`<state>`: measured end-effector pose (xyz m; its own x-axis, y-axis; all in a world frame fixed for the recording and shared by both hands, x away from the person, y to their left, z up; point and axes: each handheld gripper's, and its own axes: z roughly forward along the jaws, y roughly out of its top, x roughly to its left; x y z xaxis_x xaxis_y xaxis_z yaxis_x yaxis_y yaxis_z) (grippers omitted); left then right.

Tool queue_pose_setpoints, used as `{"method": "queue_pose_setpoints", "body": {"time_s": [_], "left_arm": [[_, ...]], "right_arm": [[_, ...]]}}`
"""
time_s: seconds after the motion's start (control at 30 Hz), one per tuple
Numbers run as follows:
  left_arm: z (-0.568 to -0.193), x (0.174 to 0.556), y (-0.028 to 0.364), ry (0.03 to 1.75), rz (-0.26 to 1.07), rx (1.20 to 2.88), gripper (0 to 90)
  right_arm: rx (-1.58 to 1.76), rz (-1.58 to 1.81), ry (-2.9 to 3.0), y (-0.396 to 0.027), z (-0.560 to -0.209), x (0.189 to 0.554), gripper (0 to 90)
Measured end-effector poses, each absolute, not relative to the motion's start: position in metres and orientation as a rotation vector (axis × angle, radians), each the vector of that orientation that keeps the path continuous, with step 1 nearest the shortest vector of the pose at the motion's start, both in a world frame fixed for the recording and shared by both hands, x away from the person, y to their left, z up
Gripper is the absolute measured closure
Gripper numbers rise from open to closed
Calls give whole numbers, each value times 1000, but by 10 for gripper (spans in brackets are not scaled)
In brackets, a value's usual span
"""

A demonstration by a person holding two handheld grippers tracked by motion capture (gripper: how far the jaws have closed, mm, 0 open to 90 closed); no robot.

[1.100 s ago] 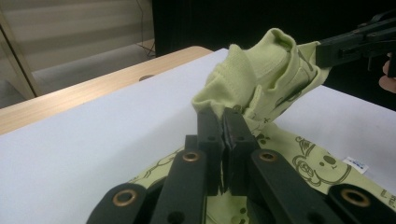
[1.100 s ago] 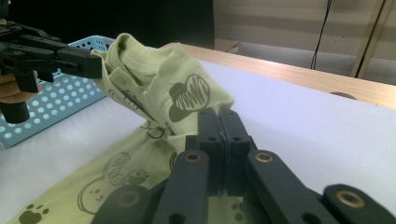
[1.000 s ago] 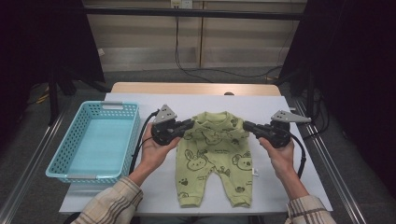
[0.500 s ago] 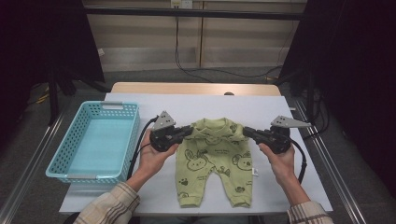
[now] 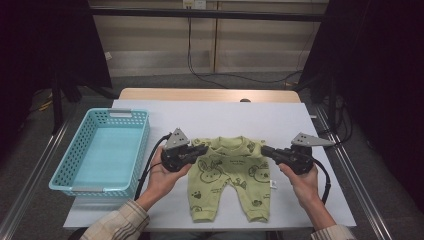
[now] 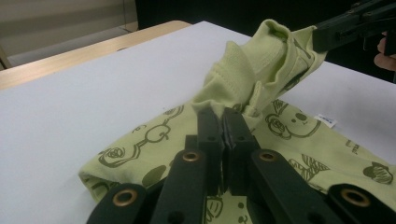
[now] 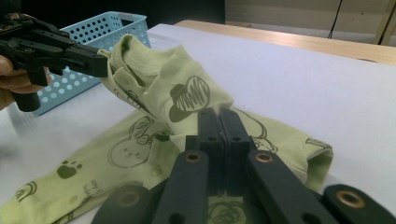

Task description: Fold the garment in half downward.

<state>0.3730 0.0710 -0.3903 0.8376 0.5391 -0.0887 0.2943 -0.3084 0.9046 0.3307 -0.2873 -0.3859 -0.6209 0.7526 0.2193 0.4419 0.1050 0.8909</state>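
A light-green baby romper (image 5: 230,175) with animal prints lies on the white table (image 5: 225,115), legs toward the front edge. My left gripper (image 5: 205,148) is shut on its left shoulder, and my right gripper (image 5: 263,149) is shut on its right shoulder. In the left gripper view my jaws (image 6: 223,114) pinch a fold of the romper (image 6: 252,70), with the right gripper (image 6: 345,28) gripping the far corner. In the right gripper view my jaws (image 7: 219,114) clamp the green cloth (image 7: 154,79), and the left gripper (image 7: 100,63) holds the raised collar end.
A light-blue plastic basket (image 5: 75,155) stands at the table's left with nothing visible inside; its perforated wall (image 7: 107,23) shows behind the left gripper. Bare white tabletop lies beyond the romper. A wooden strip (image 5: 210,94) runs along the far edge.
Both hands have drawn toward the front edge and slightly down, taking the romper's top with them. Both grips stay shut on the shoulders.
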Motion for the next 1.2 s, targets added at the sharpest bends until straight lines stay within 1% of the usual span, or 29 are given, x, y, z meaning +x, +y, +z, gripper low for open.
{"method": "queue_pose_setpoints", "body": {"time_s": [0.4,0.43,0.77,1.2], "left_arm": [[-395,359,75,598,246,1923,876],[-397,357,76,583,250,1954,876],[-401,352,78,571,223,1980,876],[-401,344,81,551,204,2004,876]], "right_arm": [[1186,1521,2127,-286,-393,320,894],[1184,1517,2138,-286,-394,317,894],[1187,1475,2192,-284,-403,311,894],[1188,1488,2217,-282,-404,301,894]]}}
